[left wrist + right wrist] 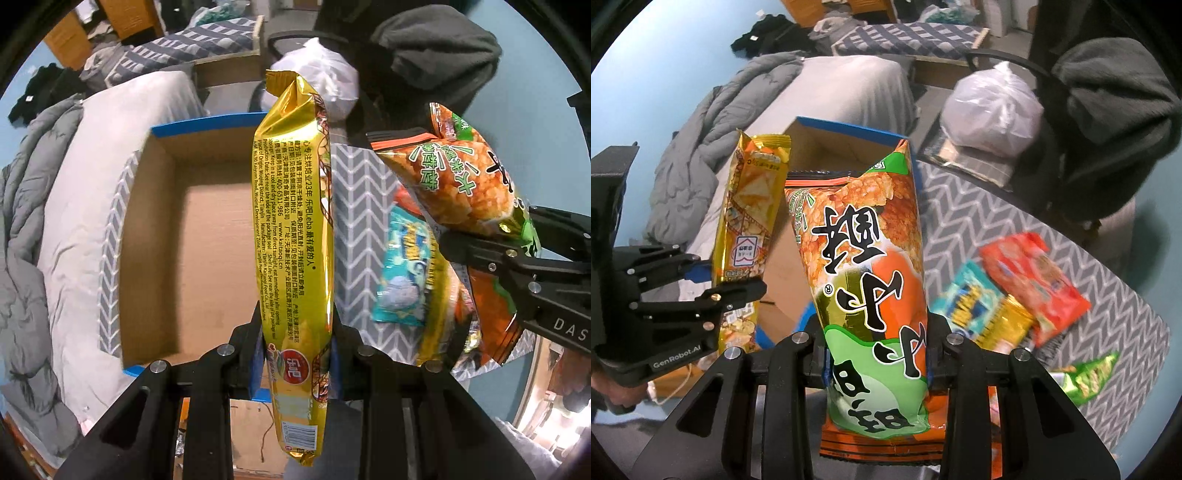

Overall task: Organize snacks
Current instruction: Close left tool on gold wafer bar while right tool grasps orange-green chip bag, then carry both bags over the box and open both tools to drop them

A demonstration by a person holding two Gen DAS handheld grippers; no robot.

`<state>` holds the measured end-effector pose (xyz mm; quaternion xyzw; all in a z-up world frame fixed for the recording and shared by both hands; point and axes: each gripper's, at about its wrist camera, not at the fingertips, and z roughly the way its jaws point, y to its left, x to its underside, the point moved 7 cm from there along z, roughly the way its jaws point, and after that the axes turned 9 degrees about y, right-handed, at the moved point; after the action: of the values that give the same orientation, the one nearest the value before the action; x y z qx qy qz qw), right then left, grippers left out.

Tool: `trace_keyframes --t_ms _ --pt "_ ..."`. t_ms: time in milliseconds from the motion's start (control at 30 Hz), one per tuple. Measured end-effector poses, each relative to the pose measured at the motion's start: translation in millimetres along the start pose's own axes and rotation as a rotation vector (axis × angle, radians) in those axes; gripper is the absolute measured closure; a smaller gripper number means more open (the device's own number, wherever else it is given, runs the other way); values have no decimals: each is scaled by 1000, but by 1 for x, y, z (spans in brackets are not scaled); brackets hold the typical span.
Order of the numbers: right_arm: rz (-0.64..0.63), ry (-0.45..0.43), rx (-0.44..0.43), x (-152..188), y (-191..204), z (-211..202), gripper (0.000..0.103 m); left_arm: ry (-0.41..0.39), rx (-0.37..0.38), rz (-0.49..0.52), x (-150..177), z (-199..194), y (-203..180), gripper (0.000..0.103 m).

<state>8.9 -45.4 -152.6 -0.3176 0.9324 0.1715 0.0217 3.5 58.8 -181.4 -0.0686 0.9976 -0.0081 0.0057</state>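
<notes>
Left claw [295,332] clenched on yellow snack packet [293,221], held upright over the cardboard box [207,240] ahead of it; right claw [877,350] grips orange-green snack bag [864,266], box beyond; loose packets [1015,295] on chevron cloth [1108,258] to its right.

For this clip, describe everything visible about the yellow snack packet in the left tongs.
The yellow snack packet is a long, narrow pouch of glossy gold foil with crimped ends. One face carries fine printed text and a barcode, the other cracker pictures. It looks sealed and full. The left tongs grip its lower part, so it stands lengthwise in the air above the open cardboard box. Nothing else visibly touches it.
</notes>
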Motion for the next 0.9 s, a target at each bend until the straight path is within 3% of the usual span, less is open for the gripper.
trace_keyframes --t_ms 500,900 --pt "-72 50 -43 -64 83 57 70 -27 -37 -125 -17 17 92 75" --pt "-42 107 -44 -90 100 108 70 7 -81 -160 -33 55 129 75"
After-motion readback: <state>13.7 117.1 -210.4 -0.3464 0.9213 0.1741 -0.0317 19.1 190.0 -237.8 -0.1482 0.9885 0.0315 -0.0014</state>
